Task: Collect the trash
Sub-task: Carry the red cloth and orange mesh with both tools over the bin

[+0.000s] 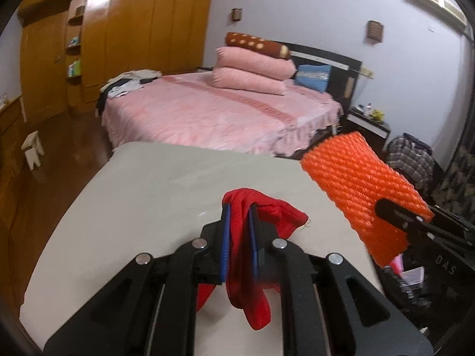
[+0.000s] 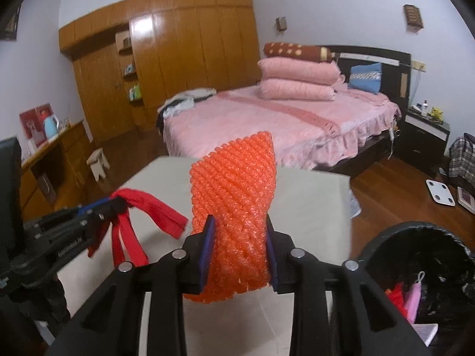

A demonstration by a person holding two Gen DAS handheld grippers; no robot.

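Note:
My left gripper [image 1: 240,225] is shut on a red cloth scrap [image 1: 267,216] and holds it above the beige table [image 1: 133,201]; the scrap's ends hang down. It also shows at the left of the right wrist view [image 2: 142,204]. My right gripper [image 2: 240,246] is shut on an orange foam net sleeve [image 2: 234,190], held up off the table. The sleeve also shows at the right of the left wrist view [image 1: 362,184]. A black bin [image 2: 415,255] with a dark liner stands low right of the table and holds red and pink scraps.
A bed with a pink cover [image 2: 282,118] stands beyond the table, a wooden wardrobe [image 2: 178,53] behind it. A small stool [image 2: 98,163] and a desk [image 2: 50,160] are at the left. A nightstand [image 2: 424,136], a white scale [image 2: 439,195] and a plaid bag [image 2: 463,157] are at the right.

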